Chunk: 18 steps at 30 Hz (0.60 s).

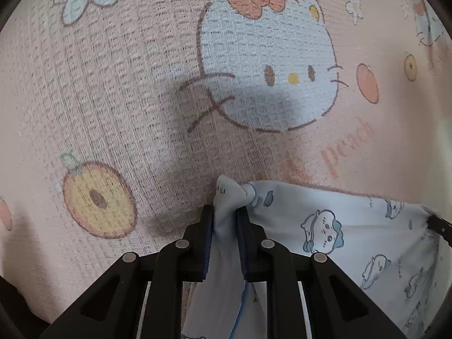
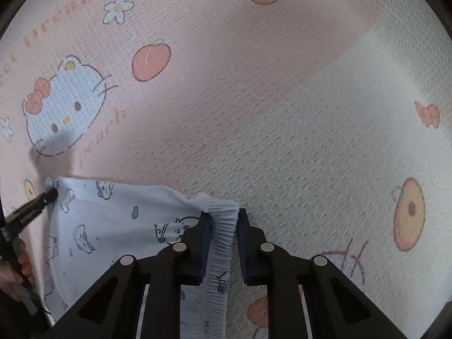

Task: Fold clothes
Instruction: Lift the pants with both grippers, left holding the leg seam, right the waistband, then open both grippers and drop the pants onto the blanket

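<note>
A light blue garment [image 1: 353,231] printed with small cartoon animals hangs stretched between my two grippers above a pink cartoon-cat blanket [image 1: 113,84]. My left gripper [image 1: 225,212] is shut on a bunched corner of the garment. My right gripper [image 2: 224,217] is shut on the gathered elastic waistband [image 2: 223,226] of the same garment [image 2: 113,220]. In the right wrist view the left gripper's tip [image 2: 49,195] pinches the garment's far left corner. In the left wrist view the right gripper shows as a dark tip [image 1: 439,224] at the garment's right edge.
The pink waffle-textured blanket [image 2: 254,99] with cat faces, peaches, flowers and lettering fills the background of both views. A lighter, whitish band [image 2: 381,84] crosses it at the right. A hand [image 2: 14,271] shows at the lower left edge.
</note>
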### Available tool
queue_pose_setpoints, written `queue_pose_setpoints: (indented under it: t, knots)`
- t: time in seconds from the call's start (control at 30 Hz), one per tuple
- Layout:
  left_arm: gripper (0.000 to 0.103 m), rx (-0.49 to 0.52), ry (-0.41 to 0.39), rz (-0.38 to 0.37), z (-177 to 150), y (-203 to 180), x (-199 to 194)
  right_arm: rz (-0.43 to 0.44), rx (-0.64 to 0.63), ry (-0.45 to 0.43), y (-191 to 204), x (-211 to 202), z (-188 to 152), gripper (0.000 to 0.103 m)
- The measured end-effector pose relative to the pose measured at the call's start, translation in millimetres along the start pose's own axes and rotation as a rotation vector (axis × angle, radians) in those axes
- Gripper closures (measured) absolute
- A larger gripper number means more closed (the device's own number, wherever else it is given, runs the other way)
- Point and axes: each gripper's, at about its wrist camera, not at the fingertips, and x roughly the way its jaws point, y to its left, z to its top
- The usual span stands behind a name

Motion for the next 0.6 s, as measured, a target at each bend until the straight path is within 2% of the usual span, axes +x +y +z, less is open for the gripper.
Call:
queue_pose_setpoints:
  t: [0.07, 0.13, 0.2, 0.23, 0.27, 0.4, 0.6]
  knots:
    - [0.089, -0.029, 0.006, -0.026, -0.7, 2.6, -7.3, -0.015, -0.017, -0.003, 3.3, 1.6, 1.5, 0.088]
    - [0.089, -0.083, 0.024, -0.104, -2.1, 11.2, -16.2, -0.017, -0.055, 0.003, 7.9, 0.4, 1.7, 0.083]
    - [0.088, -0.151, 0.042, -0.186, -4.2, 23.3, -27.5, -0.017, -0.092, 0.009, 13.5, -2.0, 1.6, 0.07]
    - [0.088, -0.176, 0.037, -0.2, -5.7, 28.6, -34.6, -0.012, -0.108, 0.009, 15.9, -3.7, 1.5, 0.058]
    - [0.088, -0.195, 0.029, -0.211, -7.3, 32.9, -42.0, 0.008, -0.11, -0.002, 17.2, -6.8, 1.0, 0.053]
    - [0.087, -0.217, 0.011, -0.239, -16.8, 42.2, -65.0, 0.069, -0.117, -0.029, 19.4, -17.3, -1.4, 0.046]
    - [0.087, -0.251, 0.086, -0.3, -51.5, 53.8, -78.9, 0.14, -0.095, -0.011, 9.2, -23.8, -7.4, 0.046]
